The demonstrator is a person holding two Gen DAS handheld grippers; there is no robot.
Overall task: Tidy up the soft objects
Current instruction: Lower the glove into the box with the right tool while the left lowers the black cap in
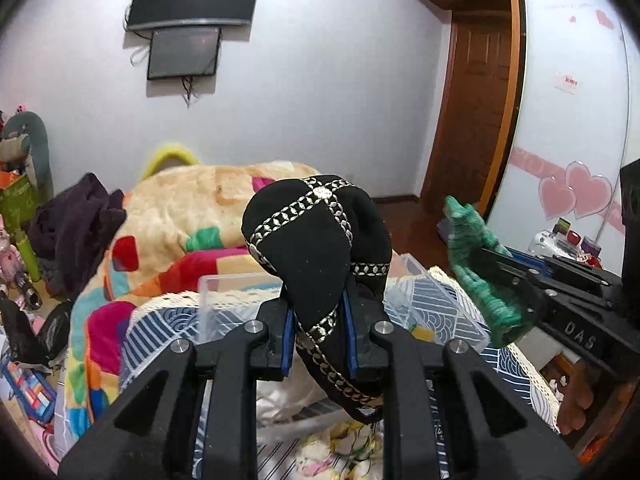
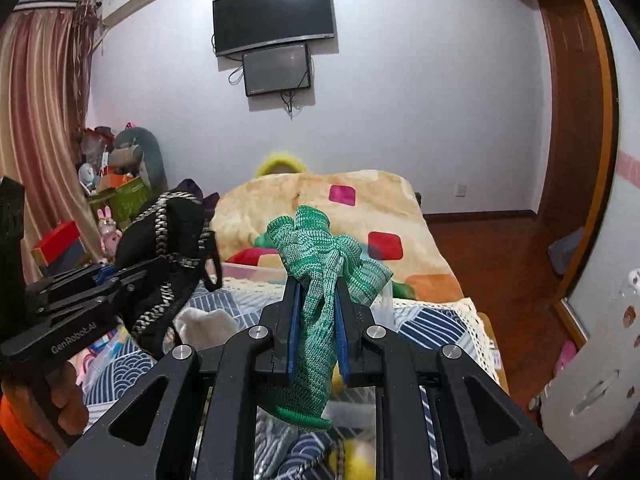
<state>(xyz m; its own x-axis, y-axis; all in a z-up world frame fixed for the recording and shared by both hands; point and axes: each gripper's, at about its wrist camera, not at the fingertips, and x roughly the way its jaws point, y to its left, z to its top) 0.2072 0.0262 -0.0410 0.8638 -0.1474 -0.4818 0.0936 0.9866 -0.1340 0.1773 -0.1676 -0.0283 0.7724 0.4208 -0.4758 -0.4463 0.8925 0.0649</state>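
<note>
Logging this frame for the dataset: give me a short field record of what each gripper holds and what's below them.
left gripper: shut on black hat with silver braid trim, lifted clear
right gripper: shut on green knit glove, cuff hanging below the jaws
container: clear plastic bin on the bed, under and ahead of both grippers
bed cover: blue patterned cloth with lace edge
behind: patchwork blanket
wall: two dark screens
</note>
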